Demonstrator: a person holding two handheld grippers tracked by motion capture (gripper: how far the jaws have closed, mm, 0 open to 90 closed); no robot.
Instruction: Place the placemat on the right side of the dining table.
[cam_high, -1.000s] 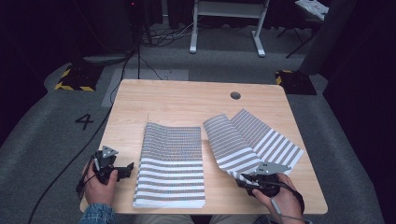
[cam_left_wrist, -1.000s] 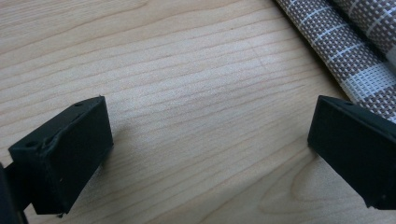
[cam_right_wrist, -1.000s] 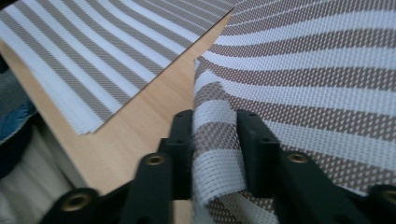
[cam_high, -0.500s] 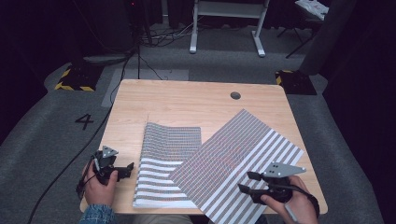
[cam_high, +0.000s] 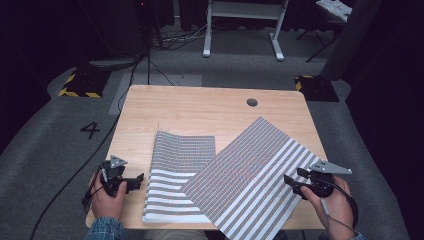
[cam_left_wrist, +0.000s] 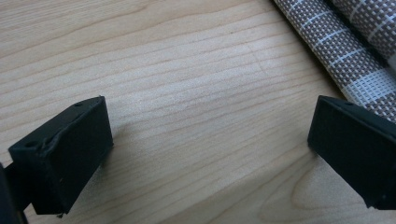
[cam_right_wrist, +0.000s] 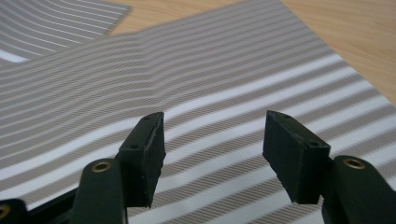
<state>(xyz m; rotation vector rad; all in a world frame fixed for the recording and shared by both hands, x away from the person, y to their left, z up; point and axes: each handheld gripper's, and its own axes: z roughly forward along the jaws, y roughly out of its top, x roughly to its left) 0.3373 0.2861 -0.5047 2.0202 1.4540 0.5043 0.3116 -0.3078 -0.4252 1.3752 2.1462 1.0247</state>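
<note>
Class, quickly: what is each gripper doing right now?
Left gripper: open, empty, over bare table.
Right gripper: open, empty, above the striped mat.

High view overlooks table (cam_high: 200, 107); claw views close; striped mat (cam_high: 250, 175) shared.

The left gripper (cam_high: 131, 181) was held low in the left hand (cam_high: 106, 198), jaws spread wide. The right gripper (cam_high: 294, 183) was held in the right hand (cam_high: 331, 204), jaws parted.

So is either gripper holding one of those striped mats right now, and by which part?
No. The left gripper is open over bare table; the right gripper is open above the unfolded striped mat, gripping nothing.
</note>
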